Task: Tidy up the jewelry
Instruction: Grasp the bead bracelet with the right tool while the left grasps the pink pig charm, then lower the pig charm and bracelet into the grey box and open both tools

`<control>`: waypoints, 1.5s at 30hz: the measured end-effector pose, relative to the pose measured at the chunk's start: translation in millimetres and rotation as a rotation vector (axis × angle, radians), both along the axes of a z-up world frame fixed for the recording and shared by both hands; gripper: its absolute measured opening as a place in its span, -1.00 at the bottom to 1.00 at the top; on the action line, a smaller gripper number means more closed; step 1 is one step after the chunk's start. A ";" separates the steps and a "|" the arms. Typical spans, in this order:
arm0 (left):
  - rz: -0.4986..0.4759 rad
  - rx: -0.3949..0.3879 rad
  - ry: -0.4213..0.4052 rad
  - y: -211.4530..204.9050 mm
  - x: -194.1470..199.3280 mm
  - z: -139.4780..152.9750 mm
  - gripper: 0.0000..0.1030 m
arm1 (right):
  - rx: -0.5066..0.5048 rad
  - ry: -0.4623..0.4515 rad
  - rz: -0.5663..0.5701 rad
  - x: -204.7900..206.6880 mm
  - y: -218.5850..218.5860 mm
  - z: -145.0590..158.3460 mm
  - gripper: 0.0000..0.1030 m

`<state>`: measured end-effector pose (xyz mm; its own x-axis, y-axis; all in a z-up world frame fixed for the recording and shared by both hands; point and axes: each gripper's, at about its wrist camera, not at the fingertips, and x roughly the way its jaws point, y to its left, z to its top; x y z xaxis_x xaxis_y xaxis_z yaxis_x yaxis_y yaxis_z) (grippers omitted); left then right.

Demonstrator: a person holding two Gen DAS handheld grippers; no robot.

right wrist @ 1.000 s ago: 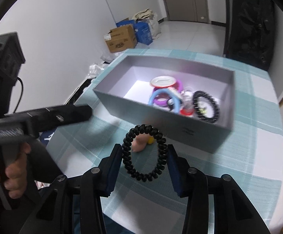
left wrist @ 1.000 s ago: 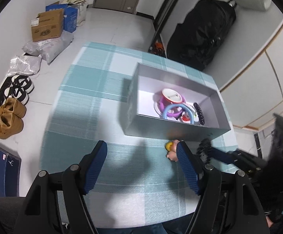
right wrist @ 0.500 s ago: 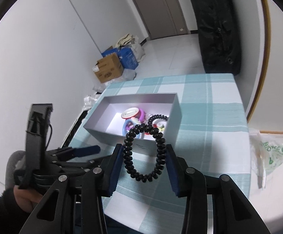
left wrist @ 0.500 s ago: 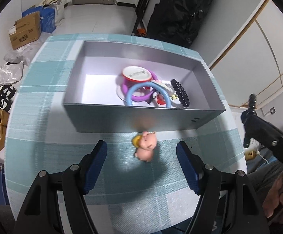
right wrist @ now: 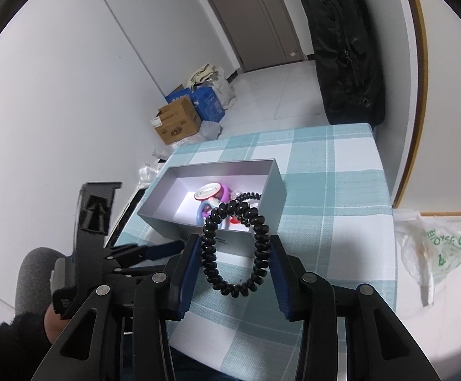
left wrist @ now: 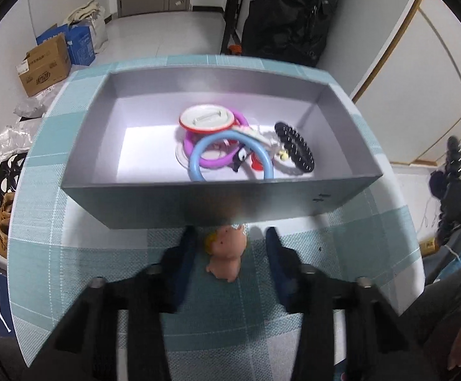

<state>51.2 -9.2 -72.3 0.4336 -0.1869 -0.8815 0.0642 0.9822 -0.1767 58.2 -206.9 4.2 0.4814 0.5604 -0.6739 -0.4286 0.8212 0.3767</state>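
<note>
Left gripper (left wrist: 232, 247) jaws open around pig charm (left wrist: 225, 255); right gripper (right wrist: 235, 265) pinches black coil band (right wrist: 234, 247). Next: close, box (left wrist: 198, 203) both.

I log: white walls, pale tiled floor (right wrist: 271, 95), grey door (right wrist: 255, 16), cardboard box (right wrist: 176, 120), blue box (right wrist: 209, 103), black bag (right wrist: 344, 47), teal-checked tablecloth (right wrist: 332, 171).

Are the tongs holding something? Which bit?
The right tongs pinch a black coil hair tie by its two sides. The left tongs hold nothing; a pig toy sits between them.
</note>
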 end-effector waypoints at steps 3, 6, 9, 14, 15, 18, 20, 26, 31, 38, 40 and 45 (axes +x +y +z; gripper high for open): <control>-0.005 -0.009 -0.003 0.9 -0.9 1.1 -0.55 | 0.004 -0.002 -0.001 0.2 -0.7 0.7 -0.21; -0.004 -0.017 -0.008 1.3 -2.0 0.9 -0.55 | 0.001 -0.002 0.002 -0.1 0.1 0.0 -0.21; -0.004 -0.006 -0.008 -0.3 -2.5 0.9 -0.55 | -0.008 0.001 0.003 0.5 1.1 -1.9 -0.21; 0.004 -0.017 -0.003 1.1 -0.4 1.8 -0.55 | -0.009 0.010 -0.010 2.4 0.1 -5.1 -0.21; 0.006 -0.022 -0.001 1.4 0.2 2.0 -0.55 | -0.009 0.010 -0.011 2.1 0.0 -5.1 -0.21; 0.008 -0.025 -0.002 3.0 -0.8 3.1 -0.55 | -0.012 0.009 -0.010 1.9 0.6 -5.6 -0.21; 0.009 -0.032 -0.004 4.1 -1.6 3.6 -0.55 | -0.018 0.010 -0.008 1.5 1.9 -6.6 -0.21; 0.019 -0.077 -0.027 9.7 -6.3 12.4 -0.55 | -0.030 0.013 -0.002 1.4 5.8 -10.2 -0.21; 0.032 -0.099 -0.038 14.4 -9.8 17.9 -0.55 | -0.029 0.010 0.000 2.3 11.3 -9.5 -0.21; 0.024 -0.133 -0.102 22.7 -17.7 36.7 -0.55 | -0.032 0.004 0.024 2.9 25.0 -8.4 -0.21; 0.018 -0.136 -0.124 25.4 -19.6 42.6 -0.55 | -0.032 0.003 0.031 3.7 28.9 -8.2 -0.21; 0.018 -0.159 -0.168 30.1 -17.8 54.9 -0.55 | -0.015 0.003 0.047 9.5 38.2 -6.0 -0.21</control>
<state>33.4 20.9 -17.3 0.5761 -0.3089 -0.7568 0.0884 0.9440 -0.3180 67.7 -168.7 -1.7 0.4529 0.5725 -0.6834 -0.4662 0.8055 0.3658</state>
